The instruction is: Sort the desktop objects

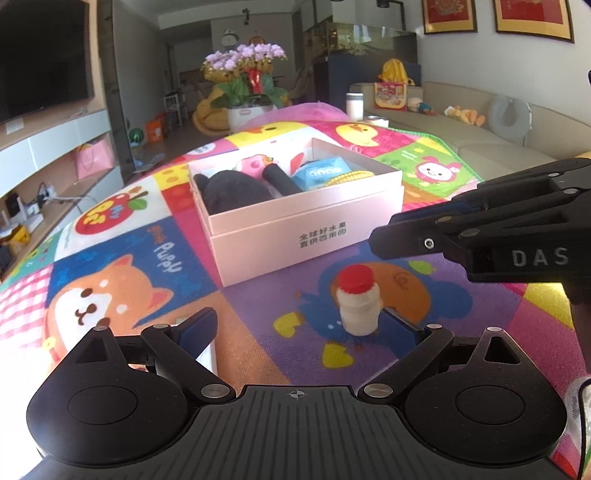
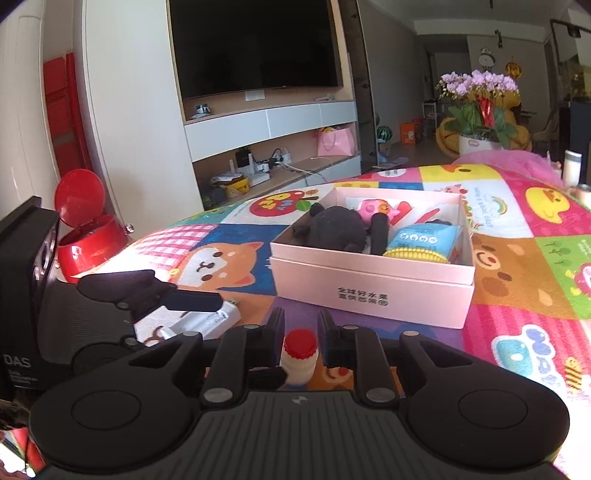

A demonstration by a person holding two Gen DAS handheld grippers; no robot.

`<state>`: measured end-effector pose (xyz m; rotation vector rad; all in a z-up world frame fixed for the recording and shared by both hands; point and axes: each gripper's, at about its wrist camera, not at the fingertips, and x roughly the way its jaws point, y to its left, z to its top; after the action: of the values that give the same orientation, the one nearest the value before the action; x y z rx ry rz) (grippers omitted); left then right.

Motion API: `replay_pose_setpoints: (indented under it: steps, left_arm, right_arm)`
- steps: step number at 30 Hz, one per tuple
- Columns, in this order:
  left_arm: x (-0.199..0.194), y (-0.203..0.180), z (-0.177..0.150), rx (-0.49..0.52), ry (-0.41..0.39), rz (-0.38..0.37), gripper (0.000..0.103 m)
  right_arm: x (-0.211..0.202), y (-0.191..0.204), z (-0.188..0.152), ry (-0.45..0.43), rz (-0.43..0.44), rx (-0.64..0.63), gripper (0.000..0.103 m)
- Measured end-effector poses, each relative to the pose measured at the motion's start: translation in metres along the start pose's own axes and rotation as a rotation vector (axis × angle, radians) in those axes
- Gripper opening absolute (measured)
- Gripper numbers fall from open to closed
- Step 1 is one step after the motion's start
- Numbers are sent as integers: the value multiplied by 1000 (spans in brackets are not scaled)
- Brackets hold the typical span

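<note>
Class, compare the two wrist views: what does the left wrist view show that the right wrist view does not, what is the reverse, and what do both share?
Only the left wrist view shows the beige sofa and the framed pictures on the wall.

Only the right wrist view shows the red lidded bin and a white object lying on the mat by the left gripper.

Both show the pink box, the small red-capped bottle standing on the patterned mat, and the purple orchids.
</note>
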<state>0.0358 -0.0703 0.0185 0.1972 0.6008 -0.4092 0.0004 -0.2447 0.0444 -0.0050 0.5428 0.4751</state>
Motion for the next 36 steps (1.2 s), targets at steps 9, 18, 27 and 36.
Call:
replay_pose_setpoints:
  steps: [9,18,27,36]
  left_arm:
    - [-5,8,-13,-24,36,13,98]
    - [-32,35,-26,-60,59,115,100]
    - [-52,94,-41,-244,74,256,101]
    - [-44,88,-46,-251,85,202,101]
  right_arm:
    - [27,-23,9,63,-101,28,17]
    - [13,24,-2,92,-13,-188,34]
    - [37,96,-32,127,-54,-550,43]
    - [44,48,-7,183,-95,-281,9]
